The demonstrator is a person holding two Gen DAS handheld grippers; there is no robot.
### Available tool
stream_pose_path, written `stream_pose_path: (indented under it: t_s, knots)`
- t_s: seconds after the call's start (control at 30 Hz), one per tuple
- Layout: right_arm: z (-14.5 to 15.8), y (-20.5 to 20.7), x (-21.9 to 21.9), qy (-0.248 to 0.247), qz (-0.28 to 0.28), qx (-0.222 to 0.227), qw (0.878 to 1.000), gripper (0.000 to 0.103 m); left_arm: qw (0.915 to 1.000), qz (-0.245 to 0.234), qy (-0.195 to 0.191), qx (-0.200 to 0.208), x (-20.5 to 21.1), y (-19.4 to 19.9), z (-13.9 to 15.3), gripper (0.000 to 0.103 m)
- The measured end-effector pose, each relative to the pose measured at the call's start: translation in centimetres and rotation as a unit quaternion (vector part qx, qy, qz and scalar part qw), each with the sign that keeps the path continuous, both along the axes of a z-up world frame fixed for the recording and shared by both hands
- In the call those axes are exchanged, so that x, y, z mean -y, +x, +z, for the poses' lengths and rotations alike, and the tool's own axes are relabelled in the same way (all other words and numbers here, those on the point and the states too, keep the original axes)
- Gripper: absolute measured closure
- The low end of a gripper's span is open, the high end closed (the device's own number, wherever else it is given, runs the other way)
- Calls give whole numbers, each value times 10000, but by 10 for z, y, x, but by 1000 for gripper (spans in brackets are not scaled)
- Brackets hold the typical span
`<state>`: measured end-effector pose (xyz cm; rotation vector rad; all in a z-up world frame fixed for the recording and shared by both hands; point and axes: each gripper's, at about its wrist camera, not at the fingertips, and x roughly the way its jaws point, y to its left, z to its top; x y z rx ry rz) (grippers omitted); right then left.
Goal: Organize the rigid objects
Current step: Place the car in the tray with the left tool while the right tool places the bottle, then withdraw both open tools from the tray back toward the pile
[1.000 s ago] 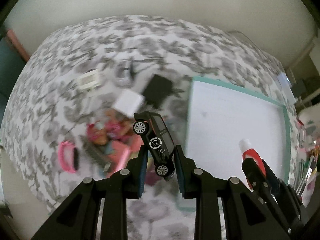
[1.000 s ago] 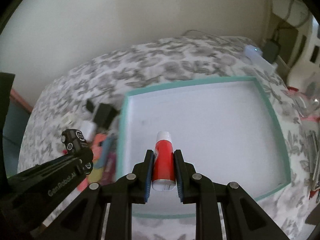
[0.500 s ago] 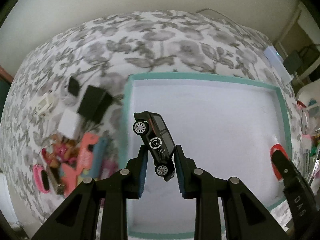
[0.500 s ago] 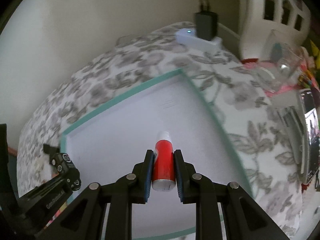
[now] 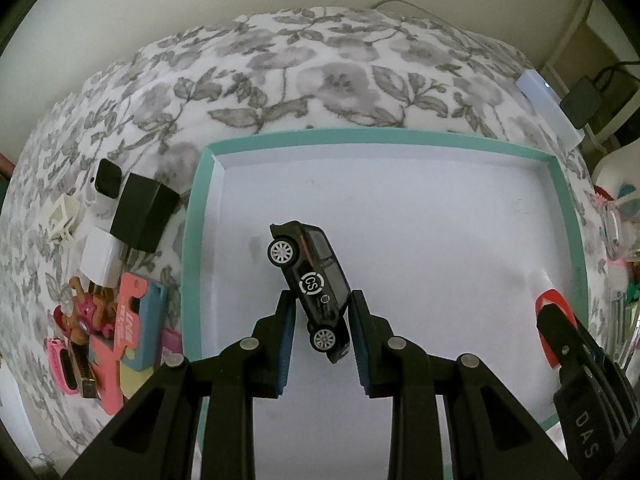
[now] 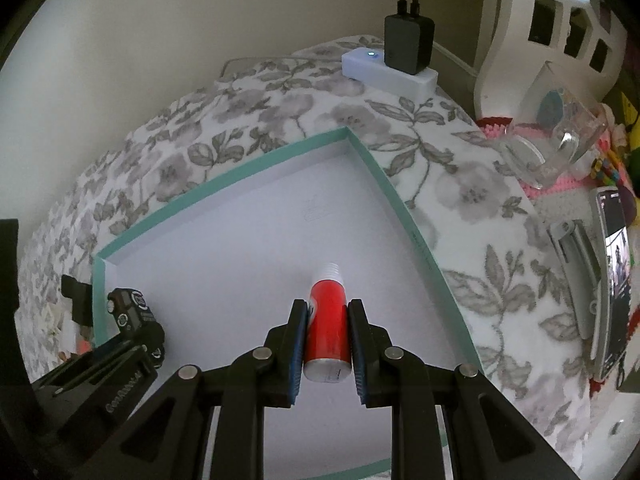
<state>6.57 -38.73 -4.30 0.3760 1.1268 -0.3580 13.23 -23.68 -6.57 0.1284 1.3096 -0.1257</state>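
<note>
Pinching a black toy car (image 5: 311,280) marked "CS", the left gripper (image 5: 322,324) holds it over the teal-edged box (image 5: 193,216). The right gripper (image 6: 327,336) squeezes a red tube (image 6: 326,328) above that box.

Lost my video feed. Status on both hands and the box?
Left hand-held gripper shut on toy car. Right hand-held gripper shut on red tube. Both over teal box; nothing blocking.

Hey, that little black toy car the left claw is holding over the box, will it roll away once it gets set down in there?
Probably, if it lands on its wheels: the black toy car has four free-looking wheels and the teal-rimmed box has a smooth, flat floor. It looks rigid, so the left claw can pinch it firmly. The rim would likely stop it.
</note>
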Motion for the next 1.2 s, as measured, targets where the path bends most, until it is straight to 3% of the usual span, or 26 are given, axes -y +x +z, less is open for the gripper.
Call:
stream_pose_path:
  t_s: [0.13, 0.2, 0.23, 0.33, 0.4, 0.5, 0.63, 0.7, 1.2]
  knots:
    - [3, 1, -5, -137, 164, -35, 9998, 81, 9999, 53, -129, 29, -5, -1, 4, 68]
    - [5, 1, -7, -164, 224, -40, 9996, 80, 9998, 75, -181, 55, -7, -3, 7, 50]
    - [6, 1, -8, -172, 251, -43, 9995, 78, 9997, 90, -202, 85, -9, -4, 10, 47]
    - [8, -1, -10, -211, 253, -26, 9995, 62, 9997, 121, -201, 117, -13, -5, 15, 45]
    - [10, -2, -10, -202, 256, 1, 9995, 51, 9995, 189, -228, 125, -20, -6, 16, 32]
    - [12, -3, -12, -288, 250, 16, 9993, 38, 9989, 334, -313, 129, -31, -7, 18, 23]
    - [12, -4, -19, -361, 359, 15, 9987, 33, 9980, 519, -289, 214, -49, -11, 22, 21]
    - [11, -4, -23, -410, 411, 21, 9983, 24, 9974, 607, -271, 271, -58, -13, 23, 9]
    - [8, -10, -55, -559, 760, 78, 9955, 0, 9883, 1408, -175, 554, -151, -29, 28, 6]
